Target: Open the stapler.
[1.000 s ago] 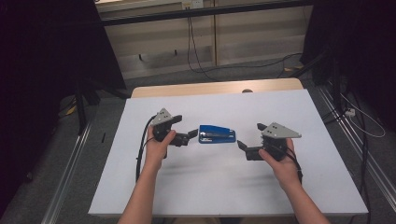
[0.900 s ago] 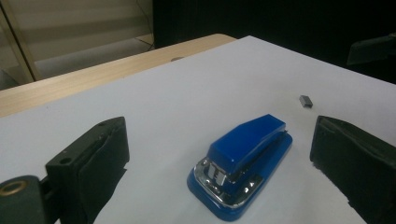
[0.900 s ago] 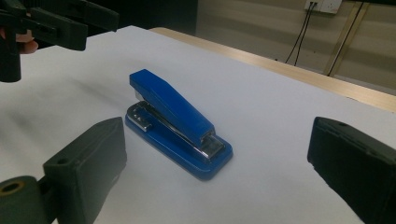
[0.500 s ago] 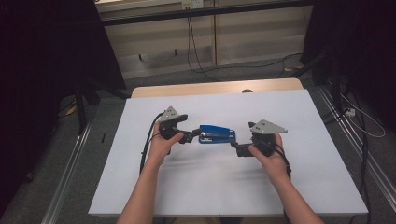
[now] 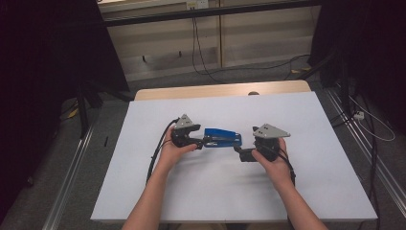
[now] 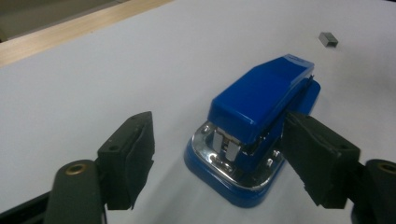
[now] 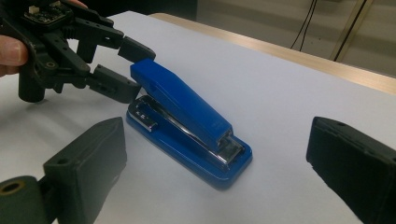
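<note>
Closing left tongs (image 5: 203,142) straddled blue stapler (image 5: 223,138) at mid-bench (image 5: 143,182), one jaw touching, not yet clamped; right tongs (image 5: 239,152) gaped wide beside its other end; needed squarer seating before squeezing

The stapler (image 5: 222,139) lies on the table (image 5: 143,191) between both tools.

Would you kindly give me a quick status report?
Left gripper closing around blue stapler's end. Right gripper open beside it. Staple strip lies clear.
</note>
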The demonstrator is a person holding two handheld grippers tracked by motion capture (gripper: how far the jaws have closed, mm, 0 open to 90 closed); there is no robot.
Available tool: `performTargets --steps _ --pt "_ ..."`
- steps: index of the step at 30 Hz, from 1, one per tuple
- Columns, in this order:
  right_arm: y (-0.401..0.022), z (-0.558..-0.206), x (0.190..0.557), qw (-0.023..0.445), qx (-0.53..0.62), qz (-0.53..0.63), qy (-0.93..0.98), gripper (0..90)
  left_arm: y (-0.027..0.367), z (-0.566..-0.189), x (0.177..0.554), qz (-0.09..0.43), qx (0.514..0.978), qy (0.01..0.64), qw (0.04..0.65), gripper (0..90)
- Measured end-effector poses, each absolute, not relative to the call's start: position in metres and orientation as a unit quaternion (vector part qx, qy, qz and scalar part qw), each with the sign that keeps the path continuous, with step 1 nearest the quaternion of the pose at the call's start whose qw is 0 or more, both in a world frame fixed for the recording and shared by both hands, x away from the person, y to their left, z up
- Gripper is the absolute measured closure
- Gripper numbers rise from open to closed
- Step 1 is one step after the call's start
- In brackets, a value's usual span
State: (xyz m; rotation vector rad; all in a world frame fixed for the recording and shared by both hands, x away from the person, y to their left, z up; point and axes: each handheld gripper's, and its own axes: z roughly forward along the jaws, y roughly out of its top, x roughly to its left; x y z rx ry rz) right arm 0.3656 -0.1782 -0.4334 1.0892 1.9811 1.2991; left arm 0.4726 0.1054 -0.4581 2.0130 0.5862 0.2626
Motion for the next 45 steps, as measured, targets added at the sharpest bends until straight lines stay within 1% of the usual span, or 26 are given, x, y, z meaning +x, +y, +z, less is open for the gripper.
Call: performTargets --steps 1,3,5,8,10,11,12,13,14,16,22,25,28,29,33,39,40,45 --pt "-0.178 -0.433 0.366 0.264 0.403 0.481 0.733 4.6 0.105 -0.458 0.473 0.108 0.829 0.242 0.492 30.4" --pt "-0.179 -0.435 0.366 0.263 0.405 0.479 0.733 4.6 0.104 -0.459 0.473 0.103 0.828 0.241 0.495 31.2" --pt "-0.180 -0.437 0.366 0.263 0.407 0.479 0.732 4.7 0.102 -0.461 0.473 0.100 0.831 0.232 0.495 34.6" --pt "-0.180 -0.438 0.366 0.263 0.409 0.478 0.732 4.8 0.100 -0.462 0.473 0.095 0.832 0.231 0.495 35.9" --pt "-0.180 -0.439 0.366 0.261 0.410 0.478 0.732 4.9 0.098 -0.462 0.473 0.092 0.837 0.226 0.490 40.0" --pt "-0.181 -0.439 0.366 0.262 0.410 0.478 0.731 4.9 0.097 -0.463 0.472 0.089 0.839 0.221 0.490 44.5" --pt "-0.181 -0.439 0.366 0.262 0.410 0.478 0.731 4.9 0.097 -0.463 0.472 0.090 0.841 0.217 0.488 44.5" --pt "-0.181 -0.440 0.365 0.262 0.411 0.479 0.730 4.9 0.096 -0.463 0.472 0.090 0.842 0.214 0.487 48.1" --pt "-0.181 -0.440 0.365 0.262 0.411 0.479 0.730 4.9 0.096 -0.463 0.472 0.088 0.843 0.210 0.487 48.1" --pt "-0.182 -0.441 0.365 0.261 0.413 0.479 0.729 5.1 0.097 -0.463 0.471 0.082 0.842 0.209 0.490 52.0" --pt "-0.182 -0.443 0.364 0.259 0.415 0.478 0.730 5.2 0.099 -0.462 0.473 0.073 0.840 0.209 0.496 53.5" --pt "-0.181 -0.444 0.364 0.259 0.415 0.477 0.730 5.2 0.101 -0.461 0.473 0.077 0.840 0.208 0.495 54.4" --pt "-0.179 -0.447 0.364 0.256 0.415 0.472 0.735 5.3 0.103 -0.457 0.473 0.068 0.835 0.212 0.503 57.2" --pt "-0.178 -0.449 0.365 0.254 0.415 0.472 0.736 5.3 0.103 -0.456 0.472 0.071 0.835 0.212 0.502 58.9" --pt "-0.175 -0.451 0.366 0.252 0.414 0.471 0.737 5.4 0.104 -0.452 0.471 0.075 0.833 0.212 0.505 58.9" --pt "-0.170 -0.451 0.367 0.251 0.410 0.469 0.741 5.3 0.105 -0.443 0.469 0.073 0.817 0.220 0.528 60.2" --pt "-0.168 -0.451 0.367 0.250 0.410 0.471 0.740 5.4 0.104 -0.442 0.469 0.072 0.816 0.219 0.530 62.8" --pt "-0.162 -0.453 0.368 0.249 0.407 0.474 0.740 5.5 0.101 -0.436 0.467 0.071 0.806 0.220 0.545 63.1"
